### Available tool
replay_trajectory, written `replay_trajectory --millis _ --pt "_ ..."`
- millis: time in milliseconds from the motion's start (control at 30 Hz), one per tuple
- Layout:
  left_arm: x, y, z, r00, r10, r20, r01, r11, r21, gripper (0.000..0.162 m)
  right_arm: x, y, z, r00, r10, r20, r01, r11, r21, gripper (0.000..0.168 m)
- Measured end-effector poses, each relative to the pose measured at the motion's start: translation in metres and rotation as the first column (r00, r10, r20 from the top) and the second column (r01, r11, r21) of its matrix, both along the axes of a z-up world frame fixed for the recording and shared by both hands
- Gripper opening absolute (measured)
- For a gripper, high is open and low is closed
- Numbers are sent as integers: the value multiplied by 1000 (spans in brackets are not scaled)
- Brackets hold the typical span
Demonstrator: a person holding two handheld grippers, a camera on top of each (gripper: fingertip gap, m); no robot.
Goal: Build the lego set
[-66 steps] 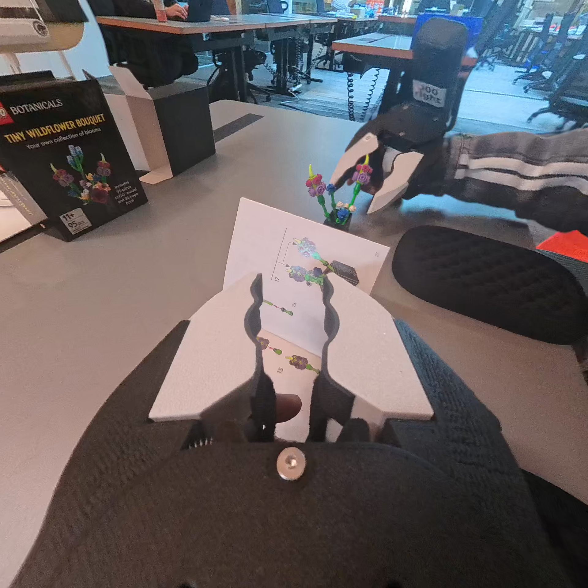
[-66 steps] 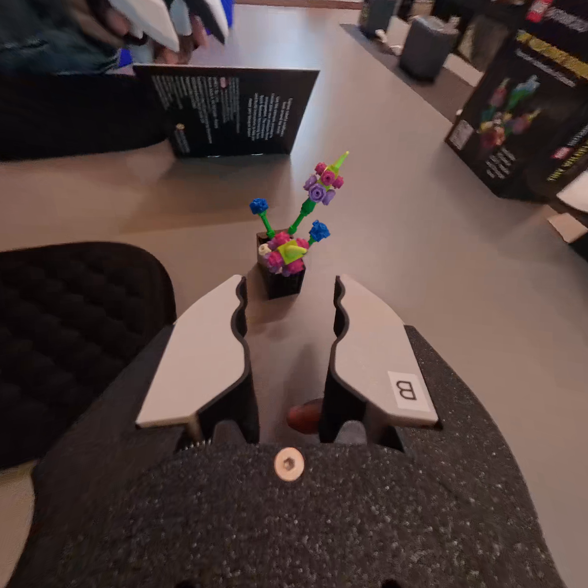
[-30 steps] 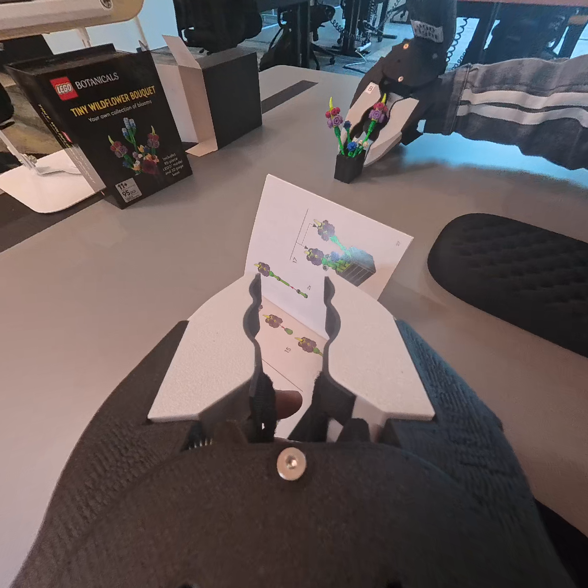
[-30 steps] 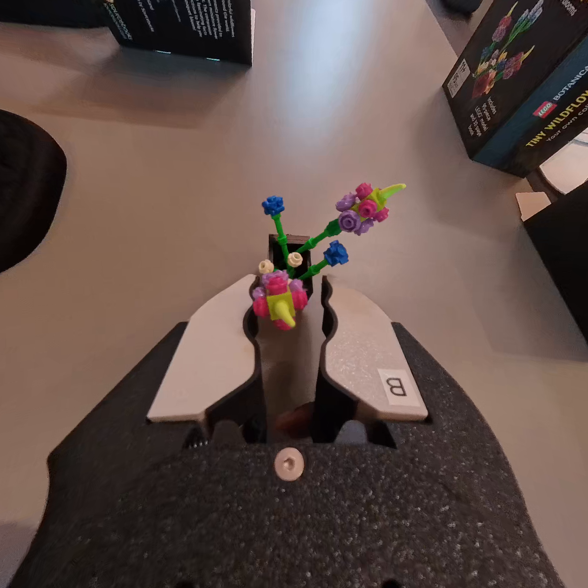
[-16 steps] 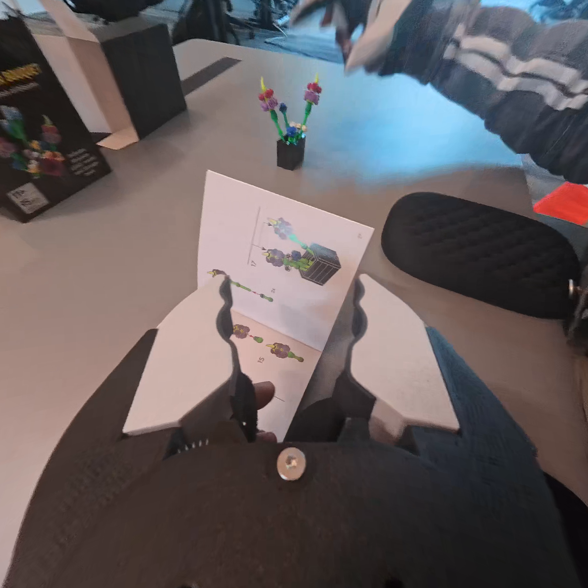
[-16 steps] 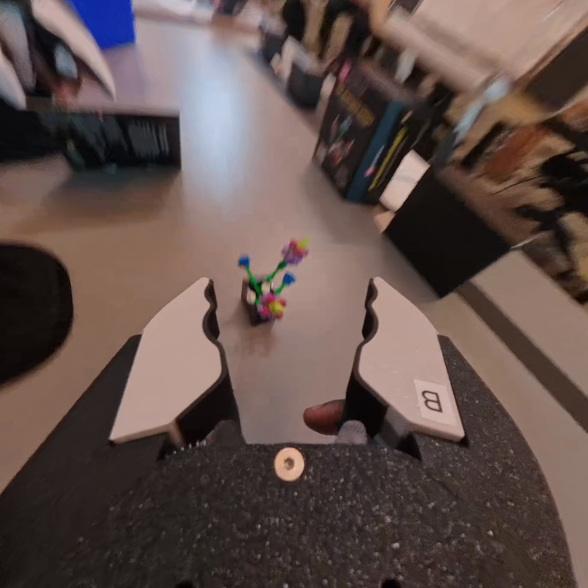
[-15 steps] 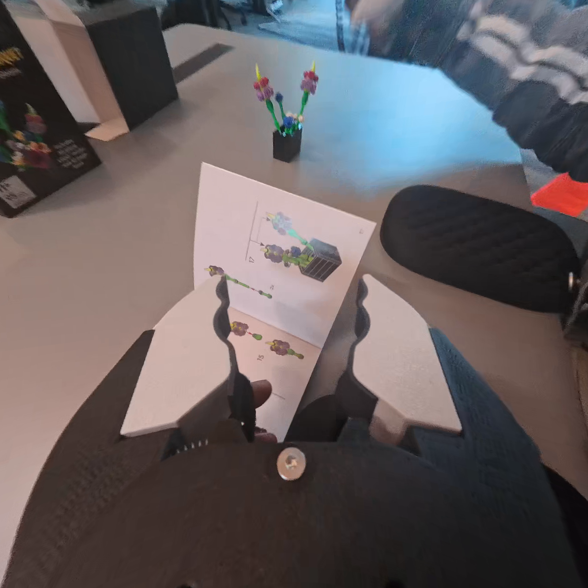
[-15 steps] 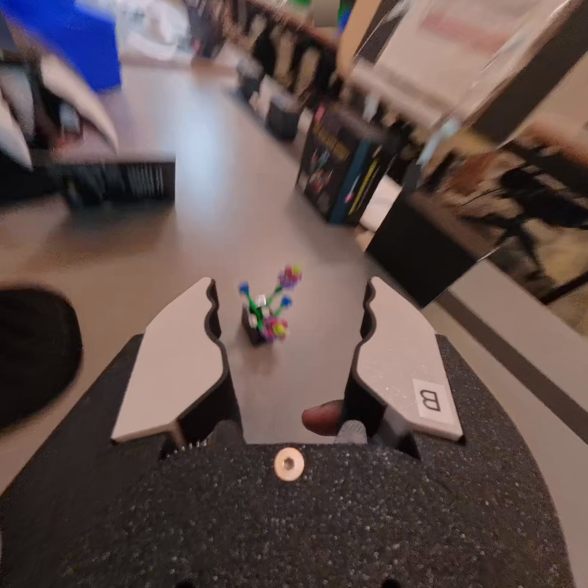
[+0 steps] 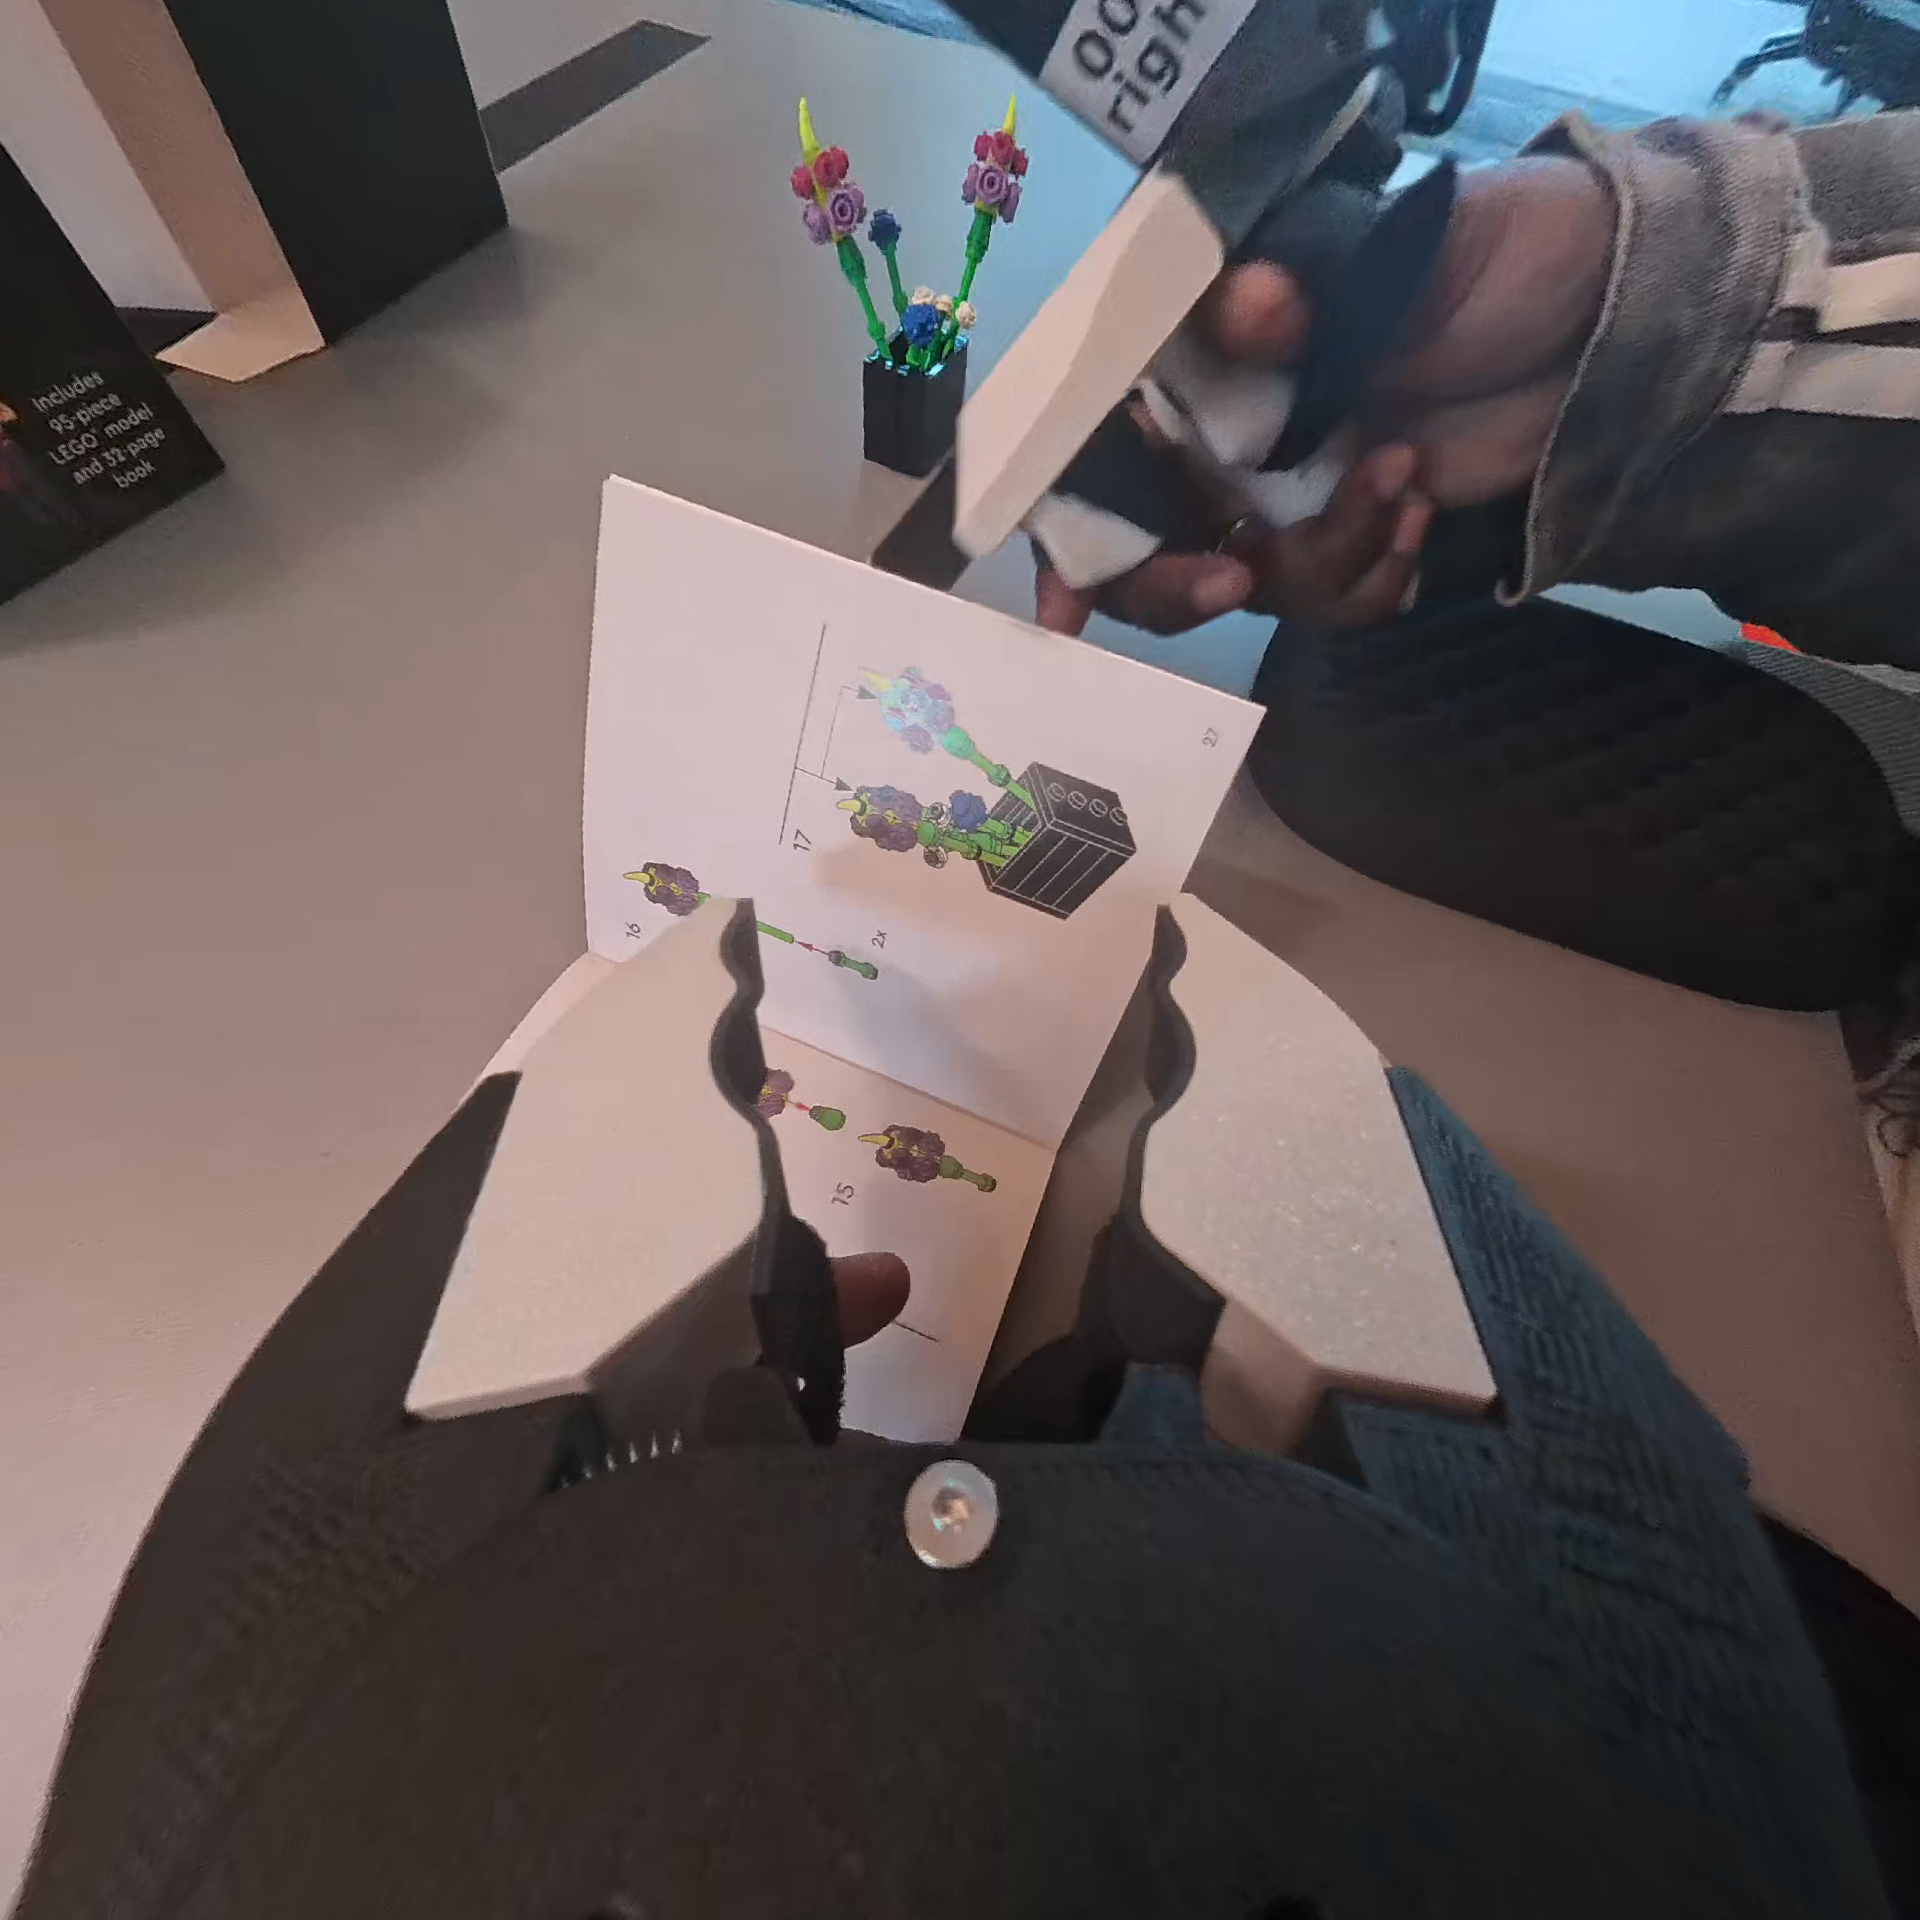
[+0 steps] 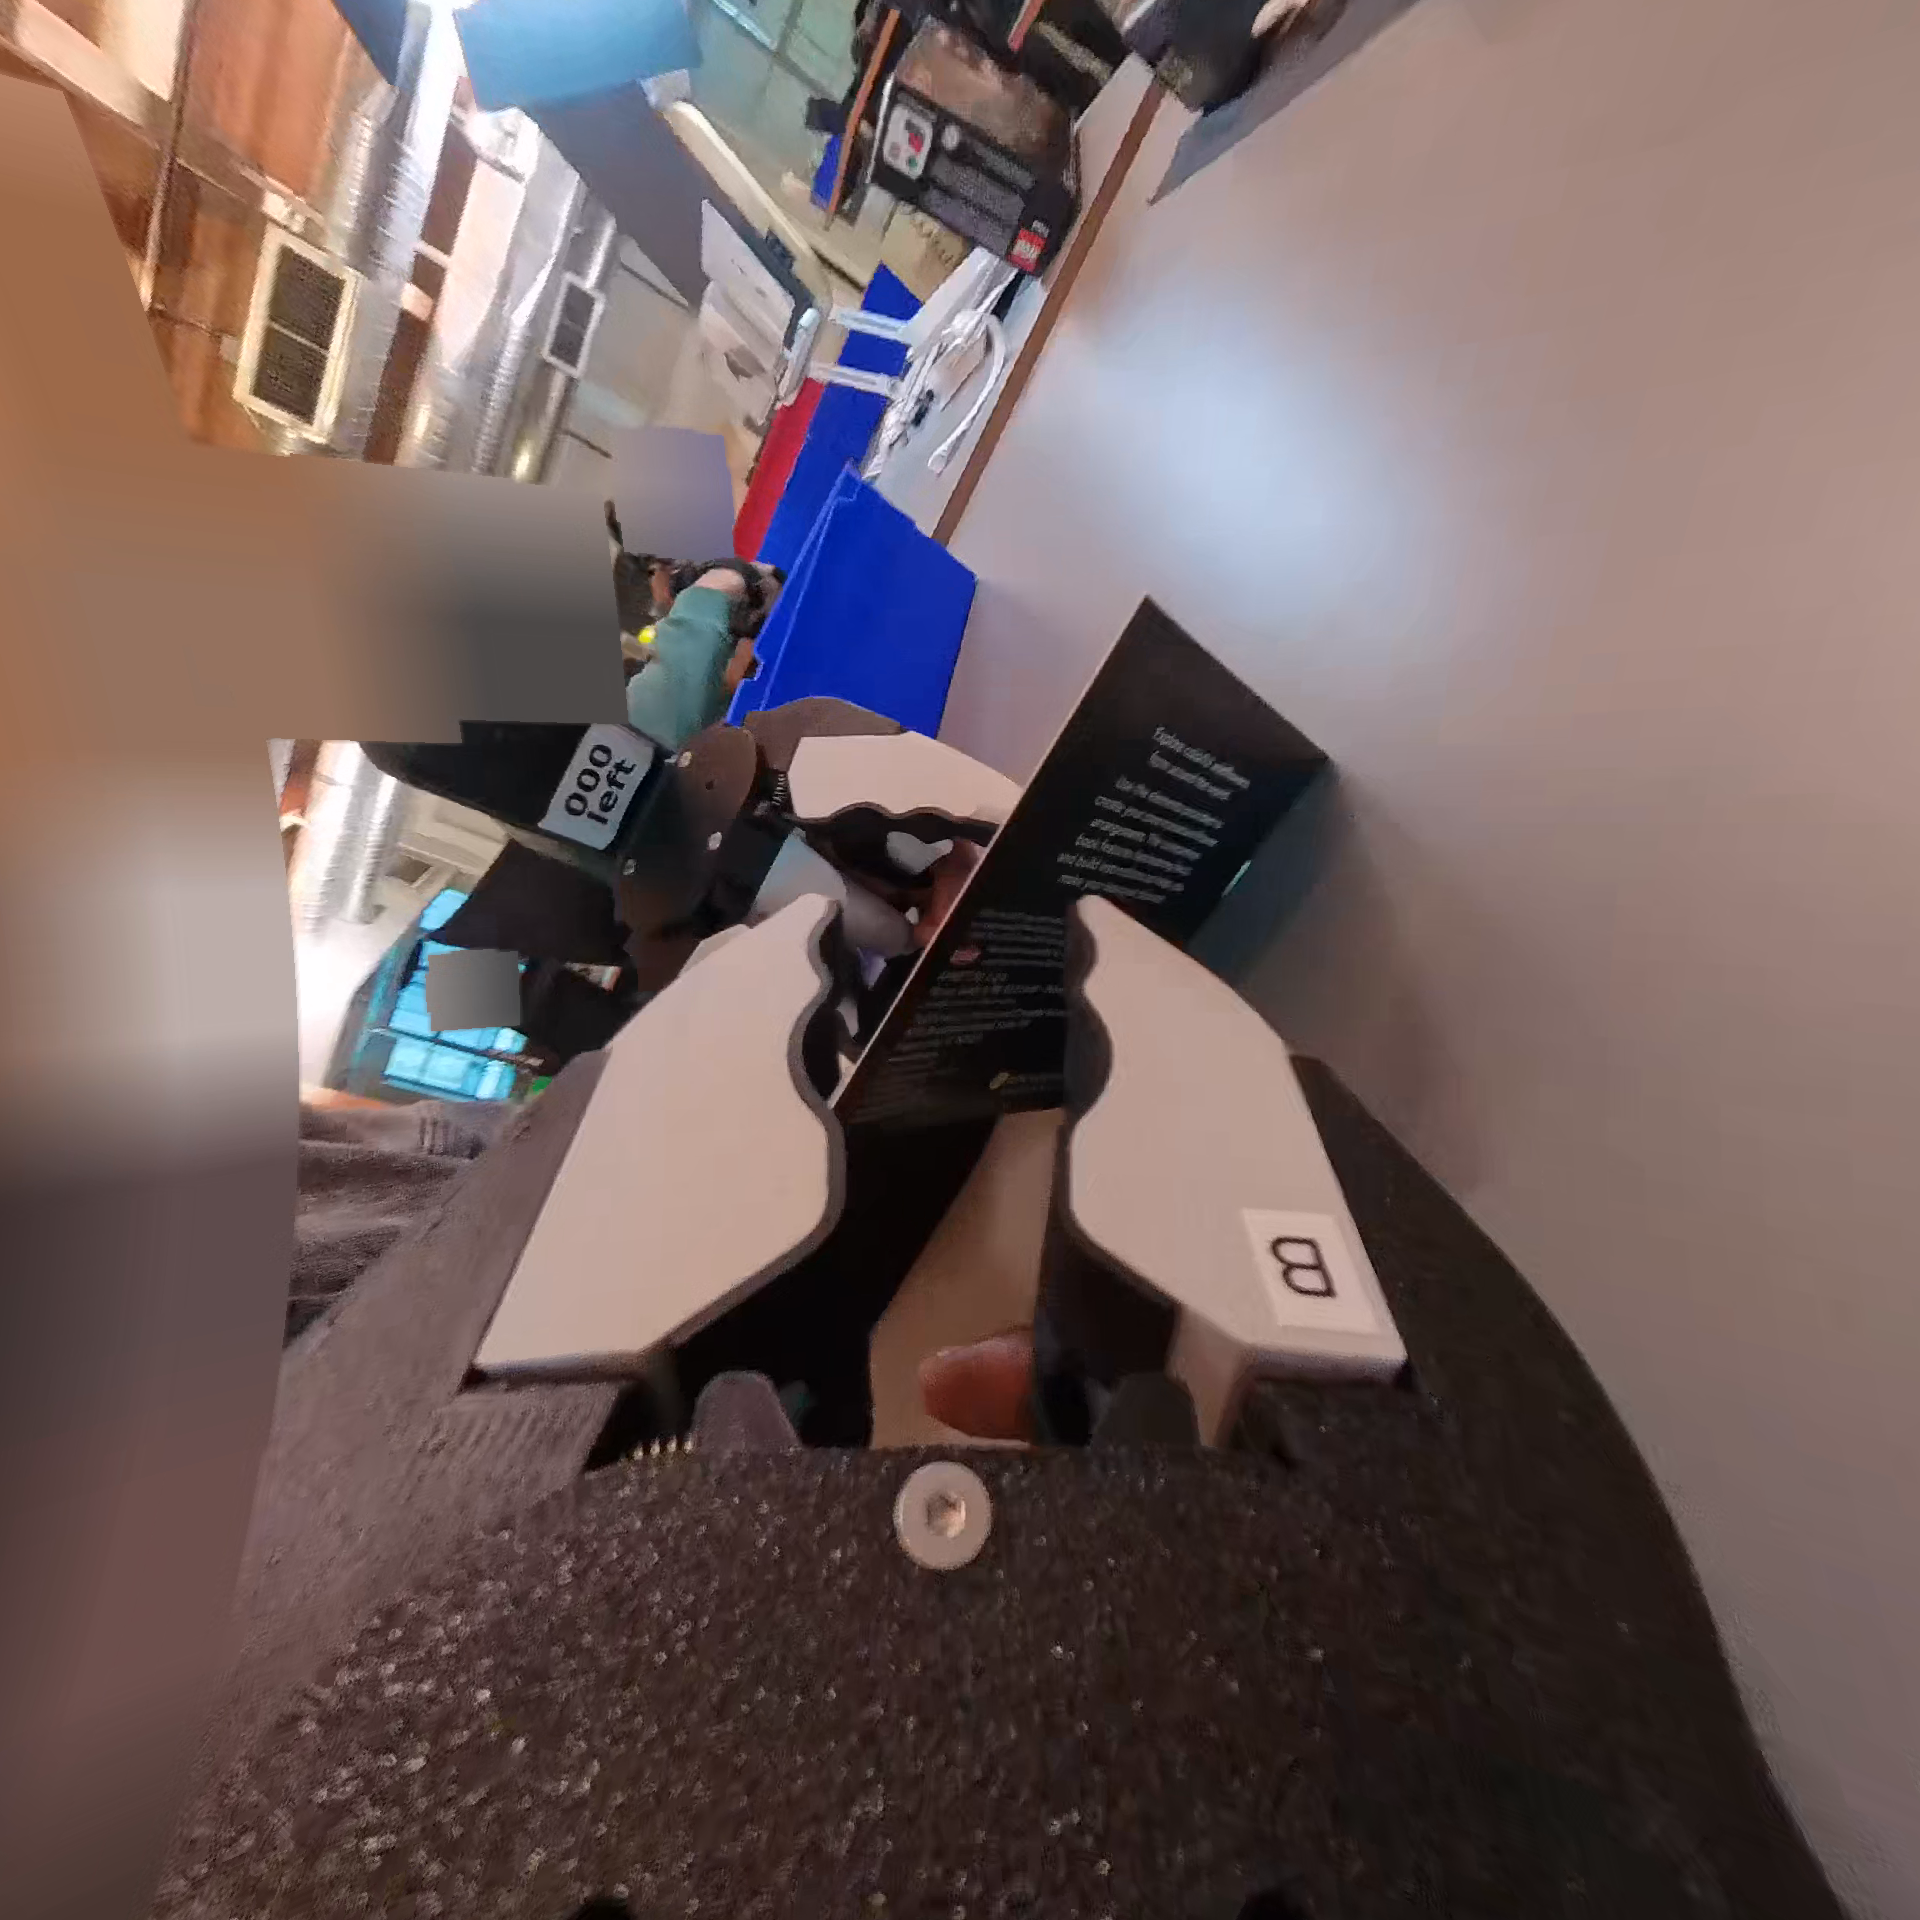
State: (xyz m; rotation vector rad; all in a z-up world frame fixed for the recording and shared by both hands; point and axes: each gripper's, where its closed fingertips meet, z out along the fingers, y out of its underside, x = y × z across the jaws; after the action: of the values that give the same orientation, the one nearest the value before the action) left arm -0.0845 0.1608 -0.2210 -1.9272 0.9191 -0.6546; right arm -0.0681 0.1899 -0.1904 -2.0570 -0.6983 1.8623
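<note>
The lego flower bouquet stands in its black vase on the grey table, far centre in the left wrist view. The open instruction booklet lies before it with one page standing up. My left gripper is open and empty, with its jaws either side of the booklet's lower page. My right gripper is open and rolled sideways, and the booklet's black back cover sits between its jaws. It also shows in the left wrist view, at the standing page's top edge, with nothing gripped.
A black padded mat lies right of the booklet. The black set box and a black carton with a white flap stand at the far left. The left gripper shows behind the cover in the right wrist view. My right fingertips sit around 5 cm from my left ones.
My right gripper let go of the flower in the vase, opened, swung away and came down to the booklet's top edge. My left gripper opened wider over the booklet.
</note>
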Motion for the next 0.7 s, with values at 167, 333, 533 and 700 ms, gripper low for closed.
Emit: replay_trajectory --millis 167,333,533,700 --pt "2 0 0 1000 -6 4 6 1000 1 68 5 2 -4 1000 -21 10 20 1000 22 5" --pt "9 3 32 950 133 283 -108 989 -104 57 46 2 3 985 -101 137 80 985 154 0" --pt "36 18 13 948 147 282 -77 967 -244 42 72 -19 7 971 -59 233 19 986 168 6" --pt "54 8 1 952 53 302 73 917 -392 39 68 -25 10 996 -48 78 49 999 0 6"
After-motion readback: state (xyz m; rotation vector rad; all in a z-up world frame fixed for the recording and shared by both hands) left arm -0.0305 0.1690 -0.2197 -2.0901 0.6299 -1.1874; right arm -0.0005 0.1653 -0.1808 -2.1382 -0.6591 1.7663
